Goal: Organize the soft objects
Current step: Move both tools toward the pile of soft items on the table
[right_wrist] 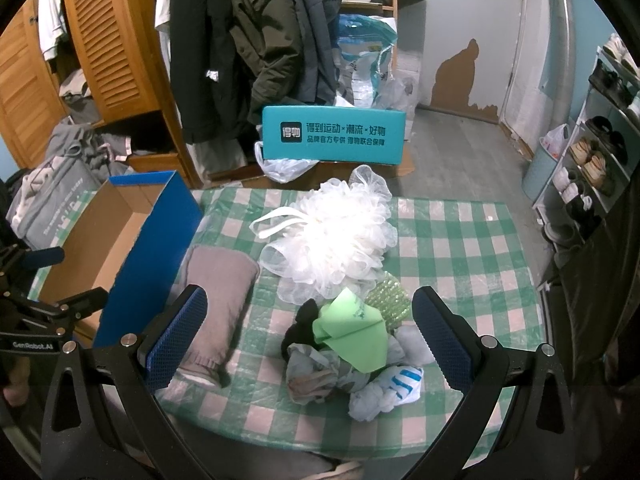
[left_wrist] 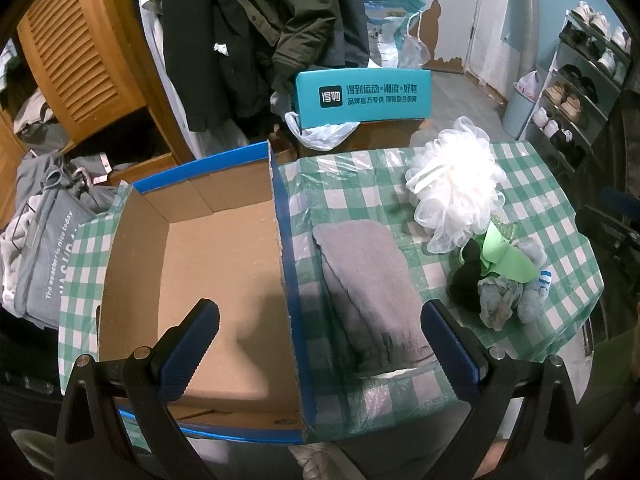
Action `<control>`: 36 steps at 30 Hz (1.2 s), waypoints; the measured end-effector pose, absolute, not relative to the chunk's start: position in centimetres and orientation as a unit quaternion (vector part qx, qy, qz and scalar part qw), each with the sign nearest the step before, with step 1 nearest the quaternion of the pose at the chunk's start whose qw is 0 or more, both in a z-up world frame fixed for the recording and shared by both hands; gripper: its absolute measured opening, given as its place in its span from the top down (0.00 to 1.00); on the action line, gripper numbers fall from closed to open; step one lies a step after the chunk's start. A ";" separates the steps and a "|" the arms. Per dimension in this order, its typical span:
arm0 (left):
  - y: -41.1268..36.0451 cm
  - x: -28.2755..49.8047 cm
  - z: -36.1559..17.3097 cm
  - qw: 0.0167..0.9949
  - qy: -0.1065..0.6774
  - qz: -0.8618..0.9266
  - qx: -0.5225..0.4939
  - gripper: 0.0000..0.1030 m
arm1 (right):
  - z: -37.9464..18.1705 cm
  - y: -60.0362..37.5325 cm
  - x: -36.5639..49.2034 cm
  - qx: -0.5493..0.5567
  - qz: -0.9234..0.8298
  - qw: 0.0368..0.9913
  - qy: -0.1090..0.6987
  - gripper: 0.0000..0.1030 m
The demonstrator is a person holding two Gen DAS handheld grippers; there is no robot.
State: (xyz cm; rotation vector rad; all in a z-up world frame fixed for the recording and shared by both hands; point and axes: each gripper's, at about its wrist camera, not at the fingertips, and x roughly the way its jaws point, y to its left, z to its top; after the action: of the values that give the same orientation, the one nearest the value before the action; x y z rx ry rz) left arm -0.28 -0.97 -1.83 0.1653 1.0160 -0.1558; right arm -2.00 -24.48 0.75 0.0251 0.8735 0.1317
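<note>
Both tools, the left tool (left_wrist: 318,350) and right tool (right_wrist: 310,340), hung spread and empty. The white mesh bath pouf (right_wrist: 336,240) lay mid-desk, beside the folded grey towel (right_wrist: 216,300) near the empty cardboard box (left_wrist: 208,280); featherlight and springy, probably best pinched by its loop.

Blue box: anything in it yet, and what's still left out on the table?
Nothing done: the blue box shows only bare cardboard. Nothing in hand: left claw and right claw are both open. Left on the checked cloth: grey towel, white mesh pouf, and the sock pile.
</note>
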 end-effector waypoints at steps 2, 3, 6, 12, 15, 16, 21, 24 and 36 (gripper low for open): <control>-0.9 -0.3 -1.8 0.867 0.486 -0.075 0.078 0.01 | 0.7 -24.6 -2.0 0.012 0.064 0.904 0.423 0.02; -1.0 -0.3 -1.9 0.867 0.486 -0.075 0.078 0.01 | 0.8 -24.6 -2.0 0.012 0.064 0.904 0.423 0.02; -0.9 -0.3 -1.8 0.867 0.486 -0.075 0.078 0.01 | 0.7 -24.6 -2.0 0.013 0.064 0.904 0.423 0.02; -1.0 -0.4 -1.9 0.867 0.487 -0.075 0.077 0.01 | 0.6 -24.6 -2.1 0.013 0.063 0.904 0.422 0.02; -1.1 -0.7 -2.2 0.866 0.488 -0.075 0.080 0.01 | 0.4 -24.7 -2.3 0.014 0.061 0.904 0.423 0.02; -1.1 -0.7 -2.3 0.866 0.488 -0.075 0.080 0.01 | 0.3 -24.8 -2.4 0.015 0.060 0.904 0.423 0.02; -1.6 -0.7 -2.4 0.865 0.489 -0.077 0.083 0.01 | 0.2 -25.1 -2.5 0.015 0.057 0.904 0.424 0.02; -2.1 -0.5 -2.3 0.863 0.492 -0.079 0.086 0.01 | 0.3 -25.8 -2.3 0.017 0.054 0.903 0.426 0.02; -4.8 0.9 -3.4 0.847 0.514 -0.084 0.107 0.01 | -0.4 -28.4 -2.4 0.028 0.025 0.898 0.438 0.02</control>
State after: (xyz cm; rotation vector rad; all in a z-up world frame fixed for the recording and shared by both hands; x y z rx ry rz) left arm 0.85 -4.78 -3.36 0.2256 1.0848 -0.1771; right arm -2.37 -28.40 -0.40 0.0578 0.9076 0.0510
